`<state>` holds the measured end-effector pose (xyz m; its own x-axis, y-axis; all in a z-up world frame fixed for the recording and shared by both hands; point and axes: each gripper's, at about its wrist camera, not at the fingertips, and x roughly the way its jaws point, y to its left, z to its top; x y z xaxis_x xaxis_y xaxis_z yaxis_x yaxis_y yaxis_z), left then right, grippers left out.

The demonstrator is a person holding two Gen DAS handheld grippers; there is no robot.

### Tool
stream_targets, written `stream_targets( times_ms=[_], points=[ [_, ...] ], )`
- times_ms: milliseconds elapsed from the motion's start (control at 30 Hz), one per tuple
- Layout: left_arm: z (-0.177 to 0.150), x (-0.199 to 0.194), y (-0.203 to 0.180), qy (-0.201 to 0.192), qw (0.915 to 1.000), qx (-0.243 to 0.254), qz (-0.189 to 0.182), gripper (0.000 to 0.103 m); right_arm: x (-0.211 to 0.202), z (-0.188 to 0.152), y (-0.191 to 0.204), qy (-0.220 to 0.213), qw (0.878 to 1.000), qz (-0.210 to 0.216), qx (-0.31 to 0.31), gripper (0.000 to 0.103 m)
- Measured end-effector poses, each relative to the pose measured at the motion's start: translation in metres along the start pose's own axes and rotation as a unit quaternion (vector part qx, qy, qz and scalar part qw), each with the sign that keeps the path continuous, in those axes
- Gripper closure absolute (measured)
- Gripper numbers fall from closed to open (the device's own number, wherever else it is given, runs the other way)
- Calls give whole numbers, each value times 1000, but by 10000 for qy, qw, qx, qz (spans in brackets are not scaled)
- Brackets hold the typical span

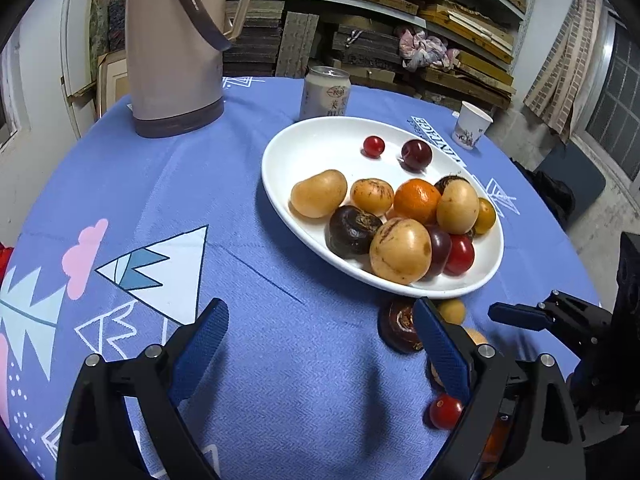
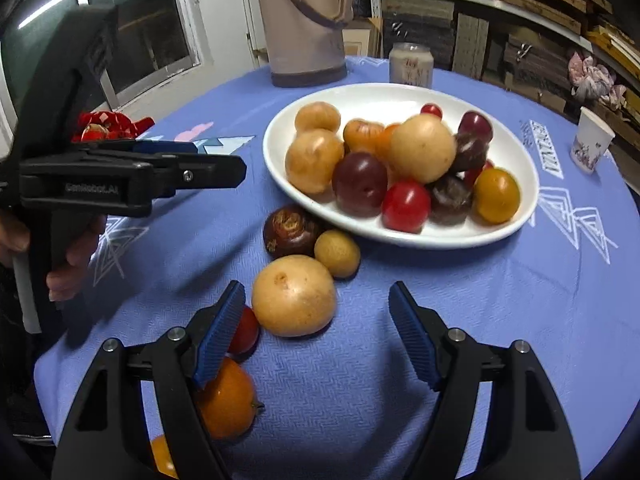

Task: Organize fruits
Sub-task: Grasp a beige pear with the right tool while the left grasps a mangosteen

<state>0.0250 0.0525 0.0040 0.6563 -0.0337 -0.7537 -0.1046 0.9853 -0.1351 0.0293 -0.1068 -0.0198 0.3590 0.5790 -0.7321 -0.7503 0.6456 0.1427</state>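
A white oval plate [image 1: 280,152] [image 2: 440,242] holds several fruits: tan, orange, dark purple and red ones. Loose on the blue cloth in front of it lie a dark brown fruit [image 2: 290,230], a small tan fruit [image 2: 337,253], a large tan fruit [image 2: 294,296], a red tomato [image 2: 246,332] and an orange [image 2: 228,400]. My right gripper [image 2: 318,332] is open, and the large tan fruit lies just ahead of its fingertips. My left gripper [image 1: 324,340] is wide open over bare cloth, with nothing between its fingers. The dark brown fruit [image 1: 396,328] sits behind its right finger.
A tall beige thermos jug [image 1: 176,48], a drink can [image 1: 326,94] and a paper cup [image 1: 470,124] stand at the table's far side. A red object [image 2: 108,124] lies at the left edge. A hand holds the left gripper [image 2: 222,160]. Shelves of boards stand behind.
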Motion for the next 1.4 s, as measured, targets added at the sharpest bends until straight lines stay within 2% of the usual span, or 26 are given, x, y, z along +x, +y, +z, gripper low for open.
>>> stream_targets(
  times_ms=[133, 200, 300, 367, 500, 800, 1000, 1167, 1267, 1400],
  points=[
    [-2, 2, -5, 30, 9999, 130, 11, 9, 4, 1, -3, 88, 9999, 44, 103, 32],
    [-3, 3, -7, 52, 9998, 181, 25, 9, 7, 2, -4, 151, 9997, 137, 155, 44],
    [-3, 4, -8, 52, 9998, 190, 32, 9, 10, 3, -5, 184, 9989, 348, 245, 54],
    [-3, 4, -8, 44, 9998, 174, 35, 9, 13, 4, -7, 207, 9979, 496, 357, 56],
    [-3, 4, -8, 36, 9999, 155, 28, 9, 15, 4, -9, 214, 9971, 558, 477, 57],
    [-3, 0, -9, -7, 9998, 198, -30, 9, -3, 3, -3, 58, 9990, 348, 264, 58],
    [-5, 0, -12, -6, 9996, 286, -53, 9, -22, 4, -15, -118, 9993, 163, 313, 58],
    [-10, 3, -23, -3, 9981, 608, -60, 9, -36, -1, -35, -267, 9980, 13, 581, 58],
    [-15, 8, -35, 40, 9952, 970, 94, 10, -40, -4, -40, -302, 9975, -11, 633, 58],
    [-16, 13, -35, 97, 9946, 1022, 171, 15, -41, -6, -37, -294, 9979, 44, 575, 58]
  ],
)
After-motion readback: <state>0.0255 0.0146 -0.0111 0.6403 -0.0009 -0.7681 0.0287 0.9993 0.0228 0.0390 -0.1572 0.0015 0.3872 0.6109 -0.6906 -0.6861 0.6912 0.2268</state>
